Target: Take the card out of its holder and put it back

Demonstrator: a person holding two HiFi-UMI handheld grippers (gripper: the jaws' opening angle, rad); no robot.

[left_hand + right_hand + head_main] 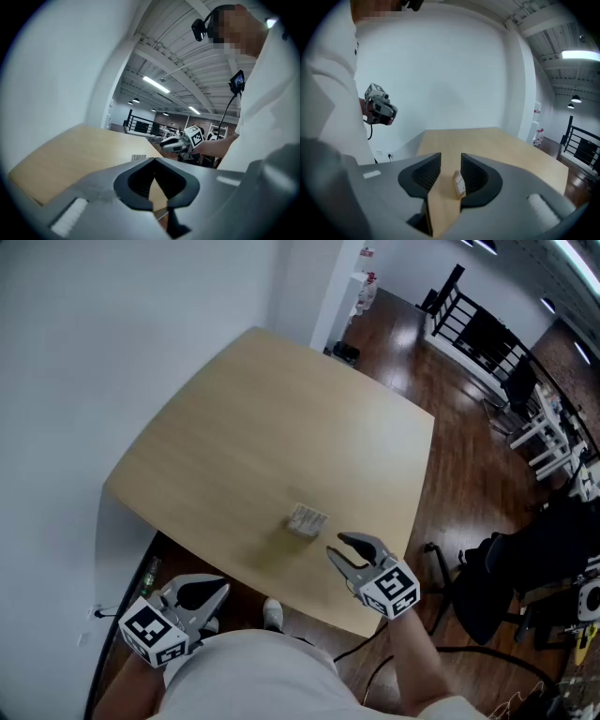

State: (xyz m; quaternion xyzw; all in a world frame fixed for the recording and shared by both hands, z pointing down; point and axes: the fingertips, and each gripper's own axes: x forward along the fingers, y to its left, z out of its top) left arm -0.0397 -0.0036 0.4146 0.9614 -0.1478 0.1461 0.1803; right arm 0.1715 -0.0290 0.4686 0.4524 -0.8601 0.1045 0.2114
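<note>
One nudge from the open right gripper (337,546) could skid the loose card holder (307,519), since the closed left gripper (216,592) hangs away.

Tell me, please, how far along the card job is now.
Nothing looks done: the card holder stands untouched on the table. In hand: the right tool, open and empty, is lined up on it; the left tool is shut, off the table. Left: both the removal and the return.

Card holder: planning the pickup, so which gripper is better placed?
Right. The right gripper hovers open beside the card holder, aimed at it; the left gripper is shut, off the table.
</note>
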